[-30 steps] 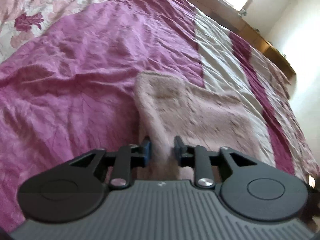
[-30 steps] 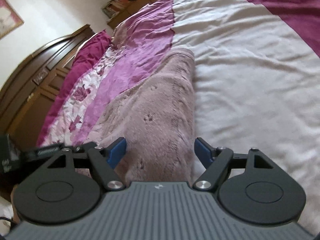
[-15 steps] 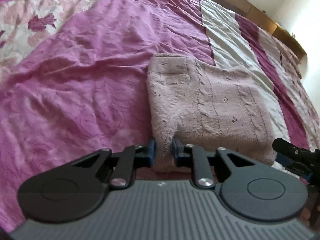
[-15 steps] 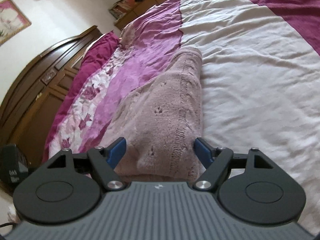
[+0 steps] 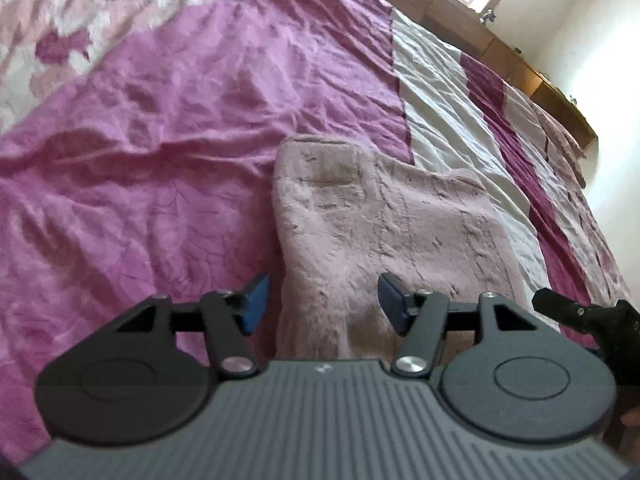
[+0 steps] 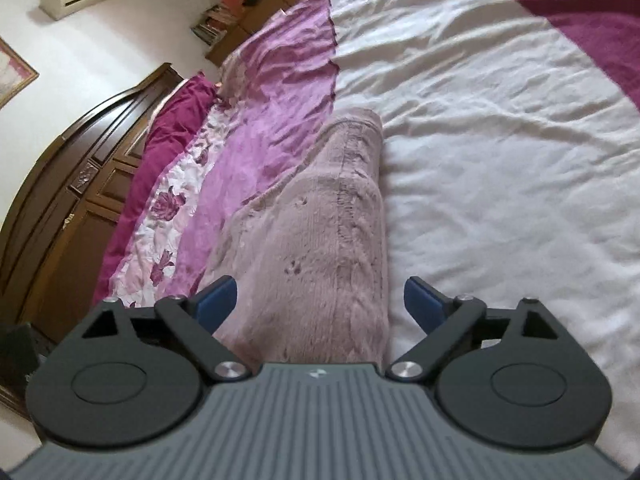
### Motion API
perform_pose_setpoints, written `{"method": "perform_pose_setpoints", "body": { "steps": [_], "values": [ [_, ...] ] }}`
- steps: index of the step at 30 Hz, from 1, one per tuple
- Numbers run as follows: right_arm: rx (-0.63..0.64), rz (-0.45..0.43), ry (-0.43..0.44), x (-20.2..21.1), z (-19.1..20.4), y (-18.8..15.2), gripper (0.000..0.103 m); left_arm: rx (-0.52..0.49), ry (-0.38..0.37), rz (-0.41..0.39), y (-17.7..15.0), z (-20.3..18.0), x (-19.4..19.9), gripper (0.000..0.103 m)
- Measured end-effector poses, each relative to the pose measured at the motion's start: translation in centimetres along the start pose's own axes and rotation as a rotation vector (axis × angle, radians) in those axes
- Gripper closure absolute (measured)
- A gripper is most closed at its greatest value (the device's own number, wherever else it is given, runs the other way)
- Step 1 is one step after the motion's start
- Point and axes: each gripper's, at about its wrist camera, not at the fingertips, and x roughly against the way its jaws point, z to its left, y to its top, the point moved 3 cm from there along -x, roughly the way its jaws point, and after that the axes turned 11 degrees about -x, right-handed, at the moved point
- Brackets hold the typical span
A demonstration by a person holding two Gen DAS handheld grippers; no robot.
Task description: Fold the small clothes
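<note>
Your left gripper point(image 5: 322, 300) had its jaws opening, the blue pads point(image 5: 256, 296) well clear of the fabric on either side. Between and just beyond them lay the near edge of the folded pink knit garment point(image 5: 392, 224), flat on the bedspread point(image 5: 160, 152); neither pad pressed on it. Ahead of the jaws the garment spread out toward the white stripe point(image 5: 432, 96) of the cover, with the purple panel off the left jaw. Past the right jaw, a black finger of your other gripper showed at the garment's near corner.

Your right gripper point(image 6: 322, 300) also had its jaws opening, standing very wide. The garment point(image 6: 320, 240) ran straight out from between them, its folded edge nearer the right jaw yet not touching that pad point(image 6: 422, 300); the left pad point(image 6: 218, 298) stood just beside the cloth, and whether it brushed the fabric you could not tell. Beyond the left jaw stood the dark wooden headboard point(image 6: 60, 200), and off the right jaw the white part of the bedspread point(image 6: 500, 160).
</note>
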Motion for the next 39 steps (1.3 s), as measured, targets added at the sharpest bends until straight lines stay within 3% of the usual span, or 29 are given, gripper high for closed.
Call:
{"method": "perform_pose_setpoints", "body": {
  "steps": [7,11,12,13,14,16,19,23,26,33,36,39],
  "values": [
    [-0.071,0.098,0.012,-3.7,-1.1,0.3,0.008,0.065,-0.047,0.02,-0.4,1.2,-2.5,0.036],
    [-0.082,0.105,0.027,-5.2,-1.1,0.6,0.009,0.173,-0.144,0.013,-0.8,2.2,-3.3,0.037],
    [-0.083,0.111,0.033,-5.4,-1.0,0.7,0.013,0.206,-0.169,0.011,-1.0,2.4,-3.5,0.038],
    [-0.086,0.116,0.033,-5.6,-0.9,0.8,0.023,0.235,-0.191,0.008,-1.1,2.7,-3.7,0.043],
    [-0.082,0.114,0.013,-5.9,-0.8,1.0,0.028,0.253,-0.209,0.006,-1.2,2.7,-3.8,0.057],
    [-0.074,0.113,-0.01,-6.1,-0.7,1.4,0.039,0.253,-0.212,0.003,-1.0,2.6,-3.7,0.069],
    [-0.086,0.116,0.004,-5.3,-0.1,2.2,0.048,0.258,-0.231,-0.012,-0.3,1.9,-2.9,0.073],
    [-0.152,0.125,0.069,-2.9,0.7,3.5,0.051,0.231,-0.246,-0.007,0.5,0.1,-1.5,0.074],
    [-0.132,0.109,0.078,-0.2,1.1,4.0,0.051,0.179,-0.271,0.021,0.3,-2.3,-0.2,0.074],
    [-0.133,0.074,0.053,7.6,-2.6,2.4,0.05,0.109,-0.351,0.078,-3.3,-7.3,1.0,0.074],
    [-0.114,0.05,0.02,9.8,-4.8,1.0,0.05,0.047,-0.344,0.102,-4.7,-8.9,0.7,0.073],
    [-0.11,0.045,-0.031,10.0,-7.0,-0.4,0.049,-0.008,-0.292,0.118,-5.7,-9.6,0.1,0.072]
  ]
}}
